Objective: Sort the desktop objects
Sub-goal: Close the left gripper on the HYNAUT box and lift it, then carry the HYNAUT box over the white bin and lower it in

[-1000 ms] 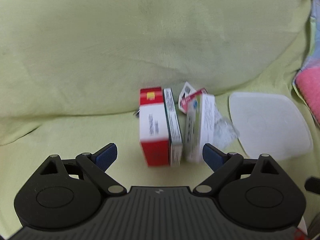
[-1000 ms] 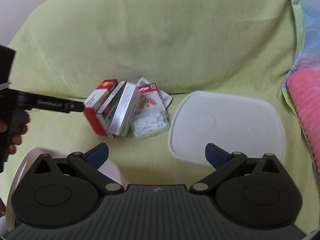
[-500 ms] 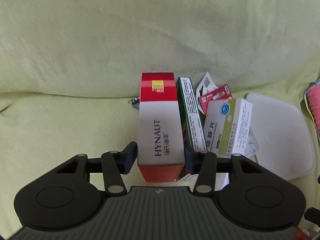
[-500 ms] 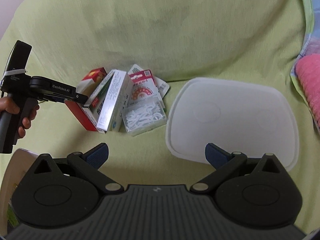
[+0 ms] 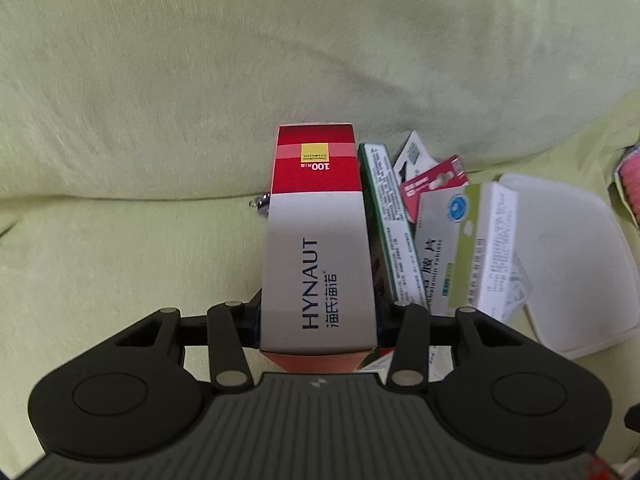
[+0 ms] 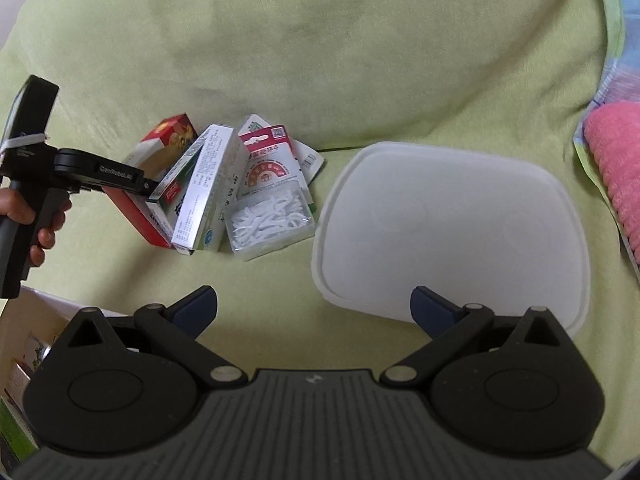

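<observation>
Left gripper has closed since a second ago and I now pinch the red-and-white box at the near end of the pile on the green blanket. Right gripper idles spread wide. Beyond it the white lid lies flat; I judge the box is ready to lift out.

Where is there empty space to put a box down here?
The bare green cushion between the right gripper and the box pile is free. So is the white plastic lid. It's crowded around the red-and-white HYNAUT box.
</observation>
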{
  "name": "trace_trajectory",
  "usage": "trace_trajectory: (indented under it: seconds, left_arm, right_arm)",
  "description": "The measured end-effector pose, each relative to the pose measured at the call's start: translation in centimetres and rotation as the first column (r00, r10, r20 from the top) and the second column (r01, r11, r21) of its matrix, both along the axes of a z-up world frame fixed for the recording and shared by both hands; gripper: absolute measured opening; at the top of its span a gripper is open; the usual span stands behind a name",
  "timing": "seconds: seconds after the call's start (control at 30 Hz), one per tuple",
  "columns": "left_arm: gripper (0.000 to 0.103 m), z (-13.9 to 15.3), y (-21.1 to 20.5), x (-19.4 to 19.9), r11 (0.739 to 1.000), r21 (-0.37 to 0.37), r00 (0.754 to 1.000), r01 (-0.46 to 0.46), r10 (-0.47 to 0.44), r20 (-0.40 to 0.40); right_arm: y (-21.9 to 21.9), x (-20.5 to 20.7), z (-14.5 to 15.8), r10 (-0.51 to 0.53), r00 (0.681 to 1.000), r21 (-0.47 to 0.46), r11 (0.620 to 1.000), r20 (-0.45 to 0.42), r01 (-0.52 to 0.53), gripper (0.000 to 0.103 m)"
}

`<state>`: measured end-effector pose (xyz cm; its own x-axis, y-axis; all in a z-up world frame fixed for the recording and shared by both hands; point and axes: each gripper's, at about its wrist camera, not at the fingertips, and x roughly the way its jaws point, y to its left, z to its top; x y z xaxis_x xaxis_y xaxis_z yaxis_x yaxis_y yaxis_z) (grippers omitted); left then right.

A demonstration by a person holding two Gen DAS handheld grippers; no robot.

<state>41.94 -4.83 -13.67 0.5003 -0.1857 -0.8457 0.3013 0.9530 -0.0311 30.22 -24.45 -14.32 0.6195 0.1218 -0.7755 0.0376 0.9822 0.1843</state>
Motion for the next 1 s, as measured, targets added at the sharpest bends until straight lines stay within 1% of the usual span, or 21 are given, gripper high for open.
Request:
trace_trajectory:
  seconds: [0.17,0.33,0.47,0.57,0.77,1.0]
  left_arm:
    - [0.049,2.1,0.5,-1.5,1.0,-0.009,0.999,0.009,-0.009,0.05]
    - [0.049,4.1,1.4,-3.2,1.0,-0.019,0.996,0.001,0.001,0.09]
    - [0.049,5.9,2.3,-4.7,0.999,-0.033,0.993,-0.017,0.02,0.114]
    - [0.049,7.7,2.8,-6.6,0.999,-0.048,0.99,-0.026,0.032,0.135]
    - [0.049,11.1,3.4,-12.3,0.995,-0.084,0.983,-0.051,0.065,0.172]
    - [0.049,13.4,2.9,-20.6,0.991,-0.113,0.976,-0.078,0.099,0.194]
  right_arm:
    - [0.5,0.8,0.6,0.083,0.996,-0.002,0.997,0.023,-0.083,0.102]
    - [1.2,1.9,1.6,0.177,0.984,-0.049,0.983,0.029,-0.176,0.102]
    - [1.4,2.1,2.5,0.205,0.978,-0.068,0.977,0.037,-0.202,0.102]
    - [1.7,1.7,3.3,0.215,0.975,-0.072,0.975,0.048,-0.211,0.102]
    - [2.6,-0.2,5.2,0.237,0.969,-0.068,0.97,0.071,-0.232,0.102]
    - [3.4,-3.2,7.7,0.258,0.96,-0.064,0.965,0.111,-0.252,0.102]
